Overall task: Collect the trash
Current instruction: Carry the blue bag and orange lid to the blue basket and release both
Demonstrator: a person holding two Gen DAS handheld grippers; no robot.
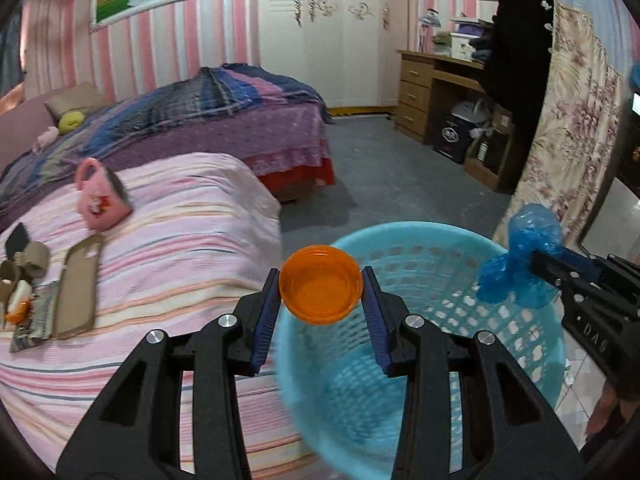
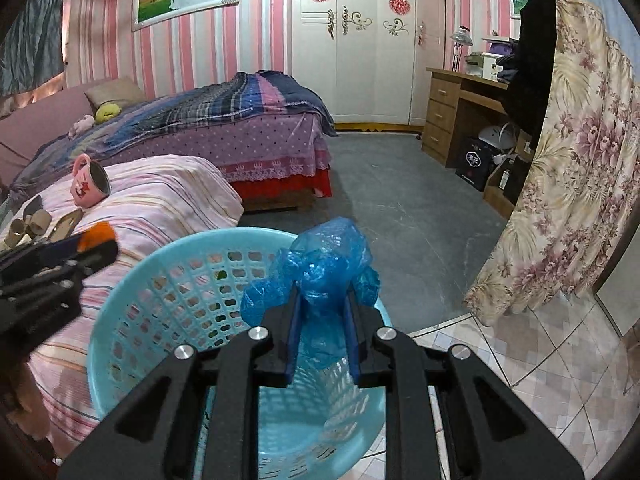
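While the left claw [image 1: 322,294] grips an orange lid [image 1: 321,289] and the right claw [image 2: 322,312] a blue bag [image 2: 320,268] over the basket [image 2: 120,320], scraps [image 1: 24,280] at the frame's left await on the bed [image 1: 180,240].

Soft, even indoor light is filling both views without glare, while fisheye distortion is bending the striped walls [image 1: 132,52] and darkening the corners, and motion blur is smearing the blue basket [image 1: 420,240], the striped bedcover [image 1: 180,220] and the left gripper [image 2: 92,246] in the right wrist view.
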